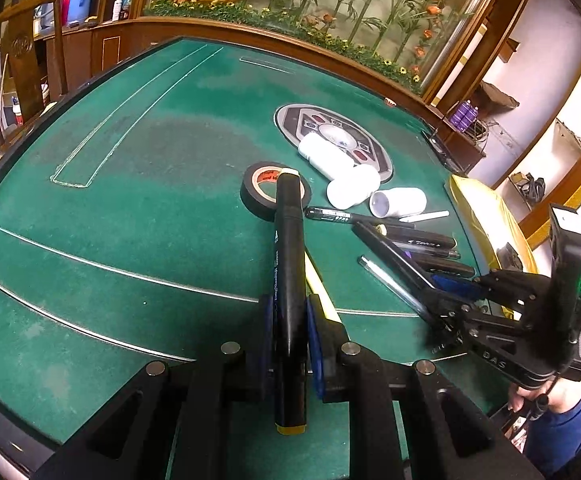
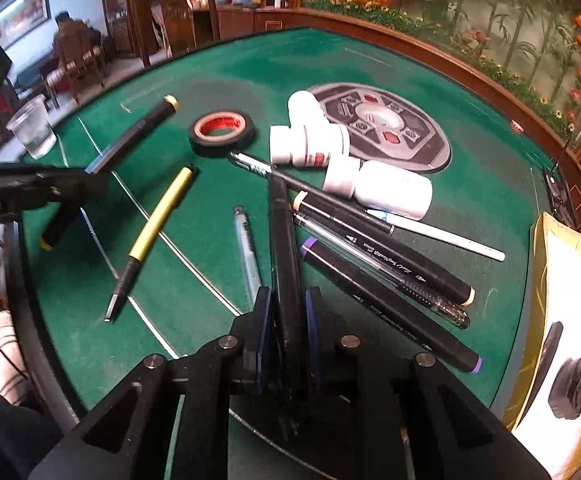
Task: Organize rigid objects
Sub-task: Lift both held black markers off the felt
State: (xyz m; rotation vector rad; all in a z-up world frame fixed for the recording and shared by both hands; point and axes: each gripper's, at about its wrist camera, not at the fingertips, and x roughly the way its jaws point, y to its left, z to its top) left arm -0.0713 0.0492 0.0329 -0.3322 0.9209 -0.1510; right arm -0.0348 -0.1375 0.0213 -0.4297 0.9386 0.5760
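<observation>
In the left wrist view my left gripper [image 1: 290,320] is shut on a black marker [image 1: 288,240] with a cream cap, held above the green table. From the right wrist view the same marker [image 2: 138,128] slants up out of the left gripper [image 2: 88,174]. My right gripper [image 2: 288,320] is shut on another black marker [image 2: 282,232], whose far end reaches into the pile of pens; the left wrist view shows it [image 1: 386,248] too. In that pile lie a purple-tipped marker [image 2: 390,304], a cream-tipped marker [image 2: 382,248] and a clear pen [image 2: 378,268].
A black tape roll [image 2: 222,130], three white bottles [image 2: 390,188], a yellow pen [image 2: 158,220], a clear tube pen [image 2: 246,248] and a white pen [image 2: 442,236] lie on the felt. A control disc [image 2: 410,136] sits mid-table, a plastic cup [image 2: 32,128] left, a yellow bag [image 2: 562,280] right.
</observation>
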